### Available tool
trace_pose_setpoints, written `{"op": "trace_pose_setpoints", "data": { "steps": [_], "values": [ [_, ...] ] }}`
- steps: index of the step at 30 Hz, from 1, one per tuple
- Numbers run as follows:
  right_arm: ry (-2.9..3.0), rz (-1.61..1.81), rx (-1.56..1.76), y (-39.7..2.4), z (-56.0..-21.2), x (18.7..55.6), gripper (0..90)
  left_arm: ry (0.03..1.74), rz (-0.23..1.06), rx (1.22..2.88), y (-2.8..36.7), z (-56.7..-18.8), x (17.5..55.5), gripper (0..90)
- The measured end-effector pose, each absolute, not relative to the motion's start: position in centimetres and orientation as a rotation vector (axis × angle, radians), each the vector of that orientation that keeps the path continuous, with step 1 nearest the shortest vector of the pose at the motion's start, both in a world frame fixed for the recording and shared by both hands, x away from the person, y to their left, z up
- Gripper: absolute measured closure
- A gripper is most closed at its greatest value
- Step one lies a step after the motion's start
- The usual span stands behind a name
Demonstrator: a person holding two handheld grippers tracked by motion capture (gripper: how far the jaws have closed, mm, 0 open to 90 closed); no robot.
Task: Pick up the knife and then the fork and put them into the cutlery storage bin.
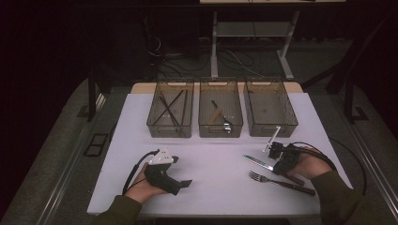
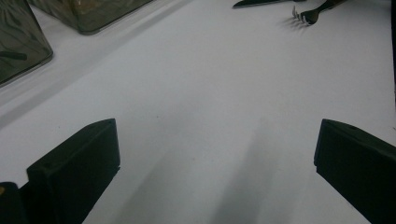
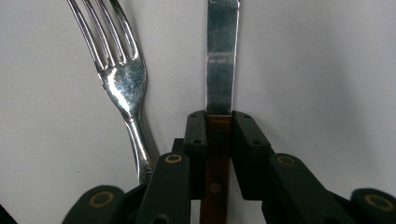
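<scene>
My right gripper (image 3: 218, 122) has its jaws clamped on the knife (image 3: 221, 60) at the wooden handle, just beside the fork (image 3: 122, 84) on the bench (image 1: 211, 164). Lifting could drag the fork. My left gripper (image 2: 215, 154) has its jaws apart, holding nothing.

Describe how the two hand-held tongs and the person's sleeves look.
Both tongs, left and right, have black bodies and blocky black jaws. The left carries a grey three-cornered plate on top. A black cable trails from each. Brass-coloured rivets mark the right jaw links. The sleeves are olive green.
</scene>
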State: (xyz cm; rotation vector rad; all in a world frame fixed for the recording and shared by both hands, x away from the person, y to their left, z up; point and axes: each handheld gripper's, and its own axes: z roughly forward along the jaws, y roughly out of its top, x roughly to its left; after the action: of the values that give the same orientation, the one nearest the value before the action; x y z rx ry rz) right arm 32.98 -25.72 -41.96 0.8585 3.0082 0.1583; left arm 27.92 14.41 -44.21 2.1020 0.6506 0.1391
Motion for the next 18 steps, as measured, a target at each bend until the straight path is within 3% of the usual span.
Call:
{"op": "trace_pose_setpoints", "data": {
  "steps": [10, 18],
  "values": [
    [2.98, 0.242, 0.886, -26.0, -41.6, 33.2, 77.3, 0.65, 0.138, 2.101, 14.4, -44.2, 27.9, 0.0],
    [2.863, 0.551, 0.977, -27.8, -39.6, 33.5, 77.4, 0.651, 0.137, 2.099, 14.4, -44.2, 27.9, 0.0]
  ]
}}
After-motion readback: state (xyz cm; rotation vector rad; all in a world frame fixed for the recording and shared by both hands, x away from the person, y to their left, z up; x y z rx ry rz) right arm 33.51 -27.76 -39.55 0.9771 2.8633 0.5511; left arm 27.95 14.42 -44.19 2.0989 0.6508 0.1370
